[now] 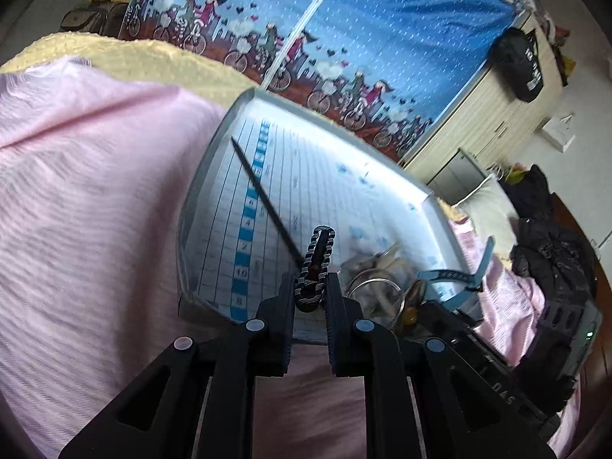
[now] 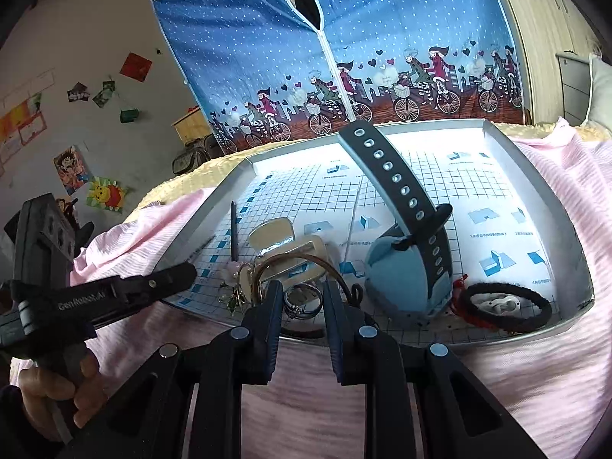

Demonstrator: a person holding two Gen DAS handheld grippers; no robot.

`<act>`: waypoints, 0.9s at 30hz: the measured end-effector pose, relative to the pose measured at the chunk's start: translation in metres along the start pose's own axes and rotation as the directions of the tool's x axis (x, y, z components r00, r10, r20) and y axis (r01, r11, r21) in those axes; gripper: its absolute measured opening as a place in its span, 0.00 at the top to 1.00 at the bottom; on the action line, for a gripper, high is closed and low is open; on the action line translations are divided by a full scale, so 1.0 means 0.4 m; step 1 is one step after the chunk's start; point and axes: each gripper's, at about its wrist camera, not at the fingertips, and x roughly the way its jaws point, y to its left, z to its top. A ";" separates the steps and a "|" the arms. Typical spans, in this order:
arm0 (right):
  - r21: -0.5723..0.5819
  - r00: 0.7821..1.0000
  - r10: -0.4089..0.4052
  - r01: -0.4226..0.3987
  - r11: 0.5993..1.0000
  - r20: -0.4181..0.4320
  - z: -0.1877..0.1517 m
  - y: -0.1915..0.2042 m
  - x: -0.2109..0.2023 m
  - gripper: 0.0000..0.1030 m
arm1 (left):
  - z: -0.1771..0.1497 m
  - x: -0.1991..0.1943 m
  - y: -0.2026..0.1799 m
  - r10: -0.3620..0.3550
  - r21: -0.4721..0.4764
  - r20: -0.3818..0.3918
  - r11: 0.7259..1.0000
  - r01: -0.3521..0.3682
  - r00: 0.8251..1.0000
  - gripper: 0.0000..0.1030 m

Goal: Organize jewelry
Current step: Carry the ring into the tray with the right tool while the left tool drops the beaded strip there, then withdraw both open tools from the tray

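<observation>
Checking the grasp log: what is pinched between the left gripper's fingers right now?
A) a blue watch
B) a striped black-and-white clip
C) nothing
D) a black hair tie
B: the left gripper is shut on the striped clip, held over the tray.

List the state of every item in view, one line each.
Left hand-held gripper: shut on black patterned hair clip, held over the tray.
Right hand-held gripper: open, silver ring between its fingers.
Blue watch: strap buckled, standing in tray.
Black hair tie: lying flat.
Black stick: lying flat.
</observation>
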 end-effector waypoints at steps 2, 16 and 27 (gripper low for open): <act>-0.006 1.000 -0.005 0.005 1.000 -0.003 -0.003 0.003 0.001 0.80 | -0.004 -0.003 -0.004 0.007 0.007 -0.002 1.000 -0.007 1.000 0.89; -0.014 1.000 -0.004 0.004 1.000 -0.009 -0.006 -0.002 0.007 0.76 | -0.021 -0.002 -0.004 -0.028 0.009 -0.003 1.000 0.028 1.000 0.77; -0.054 0.988 -0.077 0.085 0.995 0.133 0.007 0.029 -0.108 0.55 | -0.039 -0.133 -0.093 0.096 0.054 0.192 0.993 -0.108 0.977 0.27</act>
